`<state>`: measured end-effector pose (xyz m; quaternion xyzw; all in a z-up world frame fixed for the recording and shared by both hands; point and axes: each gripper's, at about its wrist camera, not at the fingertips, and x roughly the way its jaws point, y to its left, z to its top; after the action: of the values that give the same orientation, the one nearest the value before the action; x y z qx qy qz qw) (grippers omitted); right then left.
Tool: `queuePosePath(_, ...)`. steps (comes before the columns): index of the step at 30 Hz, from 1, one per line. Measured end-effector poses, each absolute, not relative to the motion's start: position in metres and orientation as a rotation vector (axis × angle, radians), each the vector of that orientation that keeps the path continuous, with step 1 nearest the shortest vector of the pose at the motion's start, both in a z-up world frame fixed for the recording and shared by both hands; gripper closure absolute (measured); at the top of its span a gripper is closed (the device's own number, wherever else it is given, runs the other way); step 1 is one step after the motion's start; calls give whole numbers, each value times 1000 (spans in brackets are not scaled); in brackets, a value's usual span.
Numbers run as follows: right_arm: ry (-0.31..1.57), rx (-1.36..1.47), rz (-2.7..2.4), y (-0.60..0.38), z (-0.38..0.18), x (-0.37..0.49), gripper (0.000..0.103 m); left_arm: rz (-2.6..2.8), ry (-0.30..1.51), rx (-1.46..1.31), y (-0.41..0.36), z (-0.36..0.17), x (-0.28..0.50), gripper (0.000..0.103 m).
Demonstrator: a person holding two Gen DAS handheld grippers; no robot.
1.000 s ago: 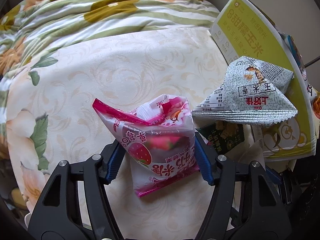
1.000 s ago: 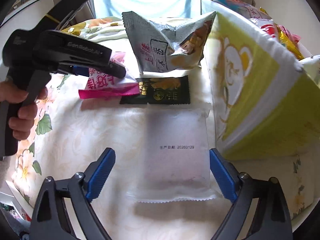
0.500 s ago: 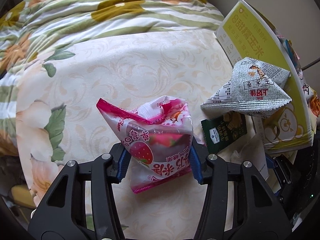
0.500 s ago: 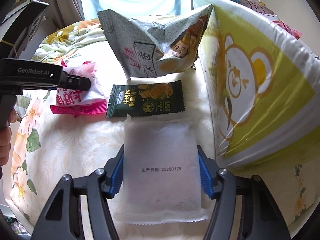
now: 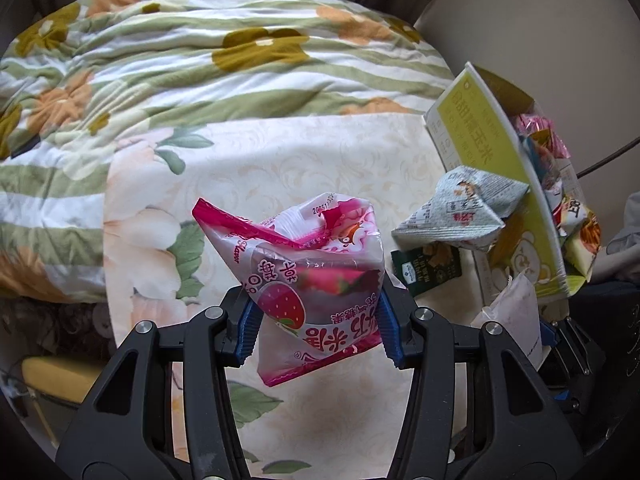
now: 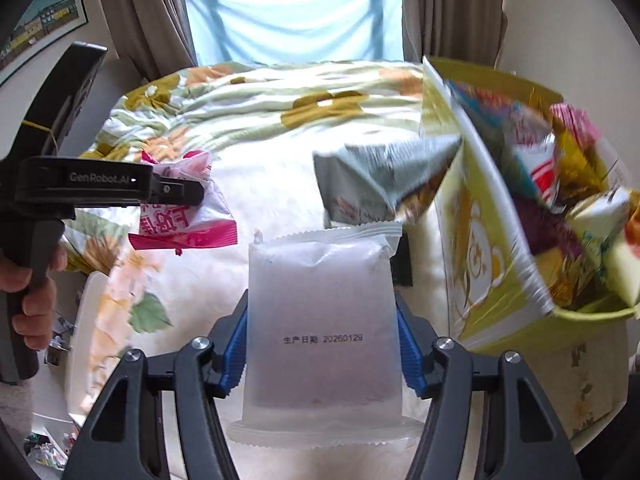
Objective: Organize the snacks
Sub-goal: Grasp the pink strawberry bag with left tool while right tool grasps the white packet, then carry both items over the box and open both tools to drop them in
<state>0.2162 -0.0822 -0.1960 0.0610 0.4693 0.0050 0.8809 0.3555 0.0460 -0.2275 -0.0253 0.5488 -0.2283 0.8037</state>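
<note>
Two snack packets held off the bed, one in each tool. We see the left tool [image 5: 316,320] clamped on the lower half of a pink strawberry packet [image 5: 308,276], its blue pads pressing the film inward; the packet's crumpled top stands free above the jaws. The right tool [image 6: 322,344] grips a frosted white packet [image 6: 324,320] across its width, pads on both side edges, the printed date facing us. Both packets hang clear of the floral bedcover [image 5: 280,168].

We judge both light and soft: air-puffed film that yields under the pads and is probably slippery, with contents that could crush. A hold across the middle, away from the sealed ends, looks safest, with moderate pressure.

To the right stands the yellow box [image 6: 492,264], already full of snacks; a grey-green packet [image 5: 460,212] leans against it, and a dark green packet [image 5: 428,272] lies beside it on the bed.
</note>
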Motion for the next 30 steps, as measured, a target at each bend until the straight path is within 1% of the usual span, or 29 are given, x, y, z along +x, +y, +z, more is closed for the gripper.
queuePosePath(8, 889, 214, -12, -110, -125, 206, 45, -536, 1063, -40, 26, -143, 350, 57)
queuePosePath(12, 842, 204, -44, -146, -88, 198, 45, -566, 1028, -42, -7, -113, 349, 57)
queuePosePath(16, 818, 198, -62, -190, -64, 196, 45, -600, 1013, -51, -56, -92, 346, 57)
queuePosePath(22, 812, 189, -73, -258, -52, 199, 45, -663, 1043, -45, -149, -88, 338, 57)
queuePosePath(30, 808, 188, -92, -342, -49, 197, 45, -709, 1095, -6, -263, -109, 329, 57)
